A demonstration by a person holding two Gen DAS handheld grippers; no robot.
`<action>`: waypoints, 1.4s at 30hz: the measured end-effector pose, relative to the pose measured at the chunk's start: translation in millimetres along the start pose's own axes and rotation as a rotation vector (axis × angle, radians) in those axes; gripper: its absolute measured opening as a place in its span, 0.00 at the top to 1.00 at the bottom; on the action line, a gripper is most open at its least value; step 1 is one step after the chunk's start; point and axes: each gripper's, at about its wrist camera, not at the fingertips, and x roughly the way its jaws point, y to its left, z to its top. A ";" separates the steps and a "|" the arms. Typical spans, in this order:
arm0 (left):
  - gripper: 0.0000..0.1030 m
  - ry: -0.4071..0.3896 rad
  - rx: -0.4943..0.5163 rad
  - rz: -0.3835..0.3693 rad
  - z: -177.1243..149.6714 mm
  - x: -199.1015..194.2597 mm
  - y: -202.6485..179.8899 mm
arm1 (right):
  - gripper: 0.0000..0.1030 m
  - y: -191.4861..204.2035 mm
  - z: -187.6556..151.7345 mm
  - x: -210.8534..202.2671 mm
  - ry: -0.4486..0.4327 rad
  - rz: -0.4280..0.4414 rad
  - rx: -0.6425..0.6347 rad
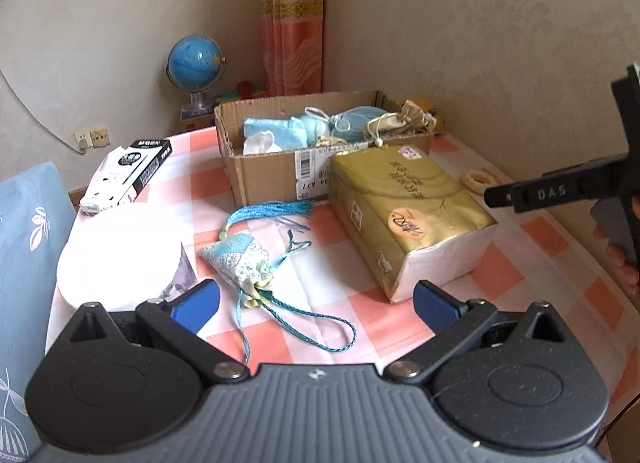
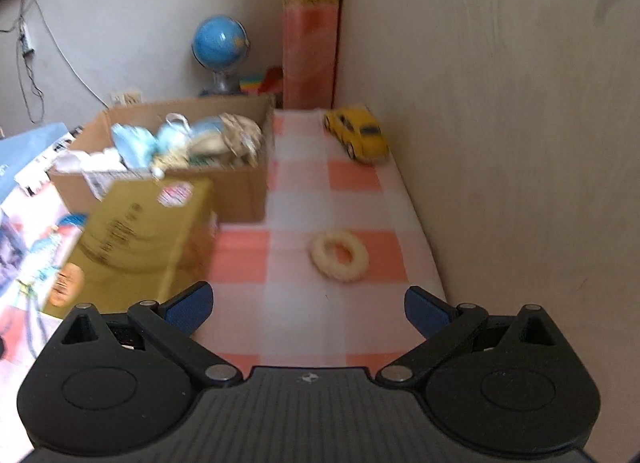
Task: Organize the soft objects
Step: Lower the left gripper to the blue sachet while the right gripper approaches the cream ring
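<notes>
Left wrist view: the left gripper (image 1: 316,301) gapes wide and empty over a blue sachet (image 1: 238,261) at lower centre, the cardboard box (image 1: 264,175) behind it. Right wrist view: the right gripper (image 2: 307,309) is spread wide; a cream ring (image 2: 340,257) lies centre frame on the checked tabletop (image 2: 296,199).

globe (image 1: 195,59) behind table; yellow toy car (image 2: 357,134) by wall
</notes>
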 end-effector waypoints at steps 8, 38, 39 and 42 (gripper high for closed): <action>0.01 0.060 -0.031 0.006 -1.6 18.0 2.3 | 0.00 -14.2 -8.9 34.7 0.072 -0.007 0.033; 0.56 0.060 -0.074 0.231 10.8 67.7 3.9 | 0.00 -17.7 -22.9 37.6 0.037 -0.008 0.013; 0.59 0.053 -0.075 0.234 10.7 68.2 3.9 | 0.00 -17.7 -23.0 37.4 0.035 -0.008 0.012; 0.71 0.049 -0.084 0.225 11.0 69.1 5.5 | 0.00 -18.3 -23.8 37.3 0.029 -0.004 0.009</action>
